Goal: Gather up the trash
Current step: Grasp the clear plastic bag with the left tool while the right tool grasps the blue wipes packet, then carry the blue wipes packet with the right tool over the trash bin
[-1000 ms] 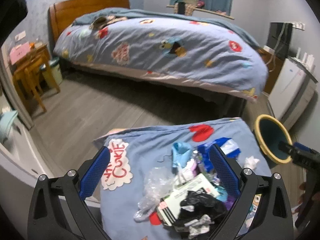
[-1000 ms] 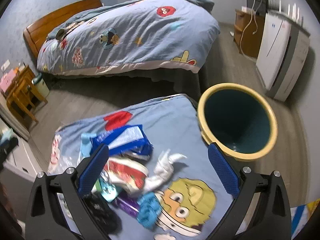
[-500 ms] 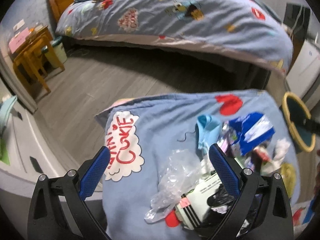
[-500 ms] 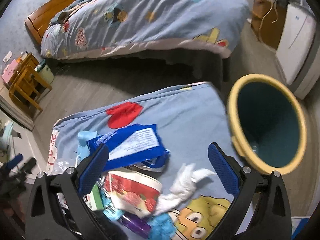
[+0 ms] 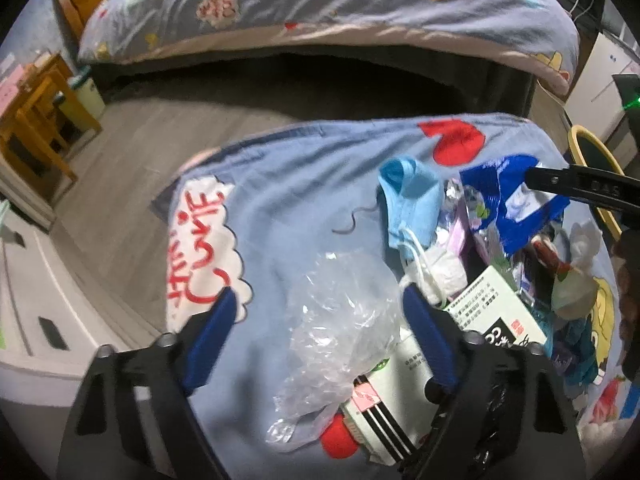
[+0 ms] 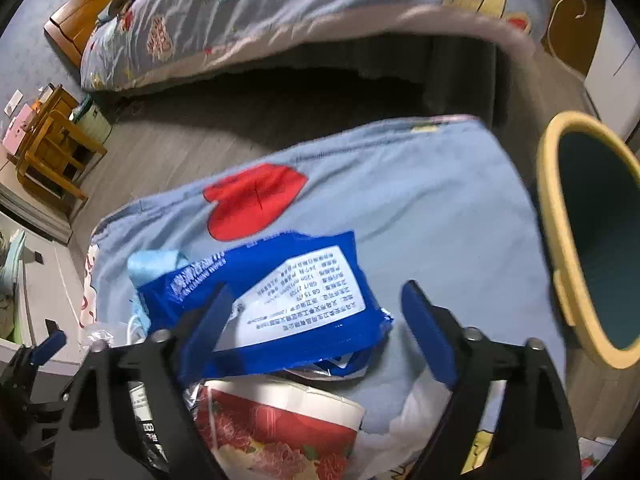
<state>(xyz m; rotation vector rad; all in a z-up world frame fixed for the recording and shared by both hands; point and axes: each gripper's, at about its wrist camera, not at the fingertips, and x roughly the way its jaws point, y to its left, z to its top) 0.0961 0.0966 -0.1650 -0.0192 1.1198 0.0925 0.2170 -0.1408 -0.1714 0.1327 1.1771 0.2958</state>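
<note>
While both grippers point steeply down at a heap of trash on a pale blue cartoon-print quilt point(image 5: 304, 200), their blue-padded jaws are closing but not yet pressing on anything. The left gripper point(image 5: 320, 320) has a crumpled clear plastic bag point(image 5: 340, 320) lying between its jaws, with gaps on both sides; its right finger sits over a white box with black print point(image 5: 492, 312). Beyond lie a light blue face mask point(image 5: 412, 200) and a blue foil wrapper point(image 5: 508, 200). The right gripper point(image 6: 316, 312) hangs over the same blue foil wrapper point(image 6: 280, 300) (white label panel facing up), its left finger above the wrapper, its right finger over bare quilt point(image 6: 400, 200). A red-and-white printed paper cup point(image 6: 280, 420) lies on its side just below the wrapper, between the gripper's arms. Beside the quilt's right edge stands a yellow-rimmed bin point(image 6: 560, 264) with a dark teal inside, standing on the grey wood floor point(image 6: 180, 140). A bed point(image 6: 320, 8) with matching bedding fills the background.
</note>
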